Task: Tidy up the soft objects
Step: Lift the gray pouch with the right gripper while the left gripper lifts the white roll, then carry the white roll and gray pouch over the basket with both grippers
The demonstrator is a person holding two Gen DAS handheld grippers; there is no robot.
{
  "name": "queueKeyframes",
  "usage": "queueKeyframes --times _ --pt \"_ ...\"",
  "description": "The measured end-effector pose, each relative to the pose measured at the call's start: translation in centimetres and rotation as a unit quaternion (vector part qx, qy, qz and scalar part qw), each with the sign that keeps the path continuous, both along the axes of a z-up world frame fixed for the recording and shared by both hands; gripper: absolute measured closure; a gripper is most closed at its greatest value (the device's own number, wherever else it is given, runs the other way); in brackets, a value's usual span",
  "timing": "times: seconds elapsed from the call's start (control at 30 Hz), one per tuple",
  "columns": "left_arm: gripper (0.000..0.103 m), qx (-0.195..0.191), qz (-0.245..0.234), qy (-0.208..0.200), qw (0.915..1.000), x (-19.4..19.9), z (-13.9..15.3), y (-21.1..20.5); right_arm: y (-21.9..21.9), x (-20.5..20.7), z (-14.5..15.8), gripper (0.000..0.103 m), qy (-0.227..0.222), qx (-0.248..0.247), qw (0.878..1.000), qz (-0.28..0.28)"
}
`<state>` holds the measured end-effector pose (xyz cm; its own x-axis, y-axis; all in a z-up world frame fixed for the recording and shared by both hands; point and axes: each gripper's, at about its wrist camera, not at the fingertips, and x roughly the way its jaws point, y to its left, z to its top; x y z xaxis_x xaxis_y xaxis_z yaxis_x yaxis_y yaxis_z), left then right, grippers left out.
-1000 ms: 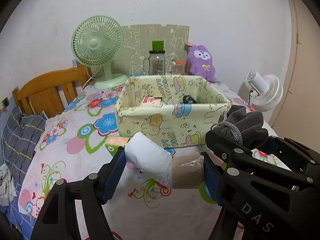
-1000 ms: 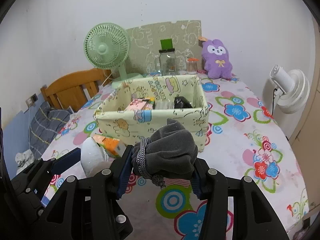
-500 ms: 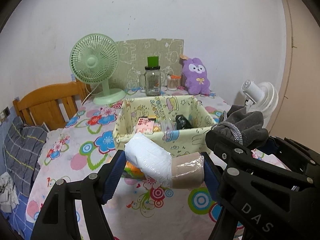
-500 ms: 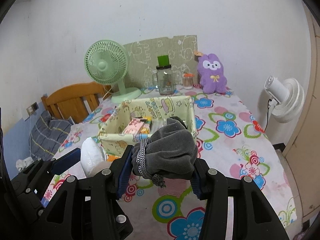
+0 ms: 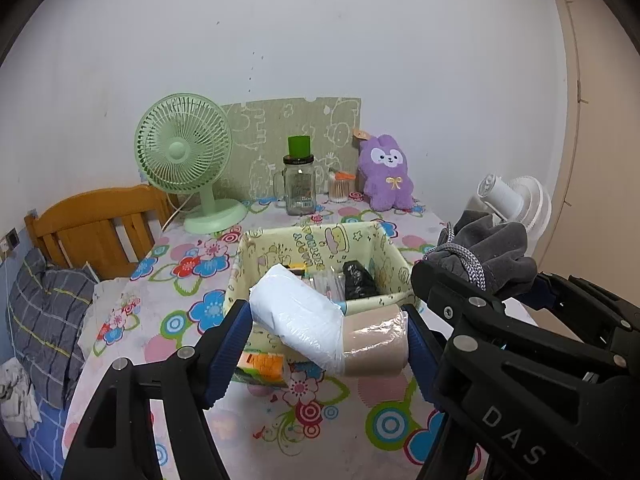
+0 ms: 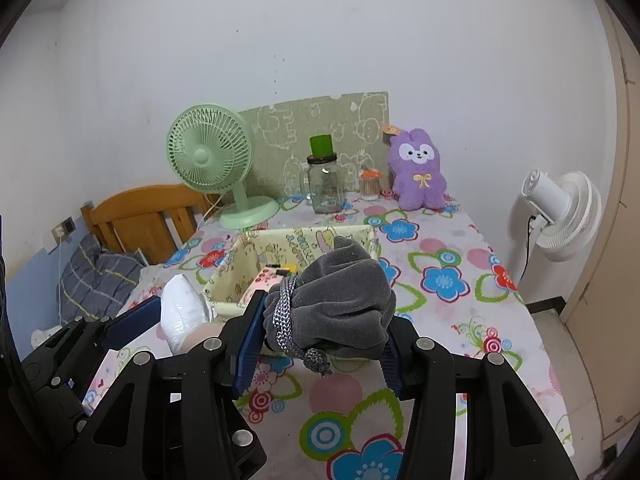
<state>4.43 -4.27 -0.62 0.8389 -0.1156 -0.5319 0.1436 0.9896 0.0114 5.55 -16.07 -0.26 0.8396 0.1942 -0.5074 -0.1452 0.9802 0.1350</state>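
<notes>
My left gripper (image 5: pixel 326 330) is shut on a white and beige plastic-wrapped soft roll (image 5: pixel 320 328), held crosswise above the flowered table. My right gripper (image 6: pixel 320 328) is shut on a grey fleece pouch (image 6: pixel 340 304) with a braided grey cord. Both hang in front of and above a pale yellow cartoon-print fabric basket (image 5: pixel 244 272), which holds a pink packet, a black item and clear wrappers. In the right wrist view the basket (image 6: pixel 236 256) lies just beyond the pouch, and the roll (image 6: pixel 182 312) shows at the left. The pouch (image 5: pixel 492 252) also shows at the right of the left wrist view.
A green desk fan (image 6: pixel 212 160), a glass jar with green lid (image 6: pixel 324 184), a small swab jar (image 6: pixel 370 186) and a purple plush rabbit (image 6: pixel 418 172) stand along the far wall. An orange packet (image 5: pixel 262 364) lies before the basket. A white fan (image 6: pixel 560 212) stands off the table's right edge.
Both grippers have risen with their loads still held. The basket and table now sit lower in both views, and more of the basket's inside shows.
</notes>
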Motion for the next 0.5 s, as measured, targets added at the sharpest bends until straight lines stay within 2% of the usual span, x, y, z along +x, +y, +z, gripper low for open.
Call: queueKeyframes --times 0.5 --pt "0.027 -0.003 -0.007 -0.004 1.0 2.4 0.7 0.0 0.2 1.9 1.0 0.05 -0.004 -0.003 1.0 -0.01"
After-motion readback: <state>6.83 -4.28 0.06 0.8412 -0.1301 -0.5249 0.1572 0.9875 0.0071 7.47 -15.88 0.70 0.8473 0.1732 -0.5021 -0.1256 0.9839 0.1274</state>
